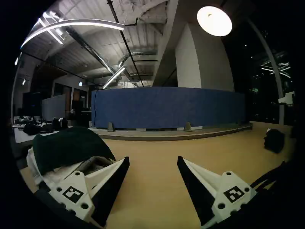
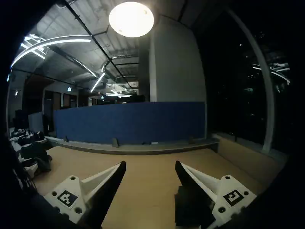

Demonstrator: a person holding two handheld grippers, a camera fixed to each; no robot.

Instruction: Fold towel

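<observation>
Nearest the lens in the left gripper view, the left gripper was seen with its two white fingers spread wide and nothing held between them. One square marker was carried on each finger. Just beyond the finger at 8 o'clock, one dark green towel was draped over a pale heap whose contents could not be made out. The towel's near edge was hidden by that finger. Bare wooden table was seen open between and ahead of the fingers, as far as one blue partition along the far edge. One small black bundle was noted at 3 o'clock, well apart from the towel. One round lamp was lit at 1 o'clock.

In the right gripper view, the right gripper was likewise parted and empty, with two fingers counted. One dark flat shape was partly covered by the finger at 5 o'clock, and what it was could not be told. One dark heap at 9 o'clock was cut off at the edge.
</observation>
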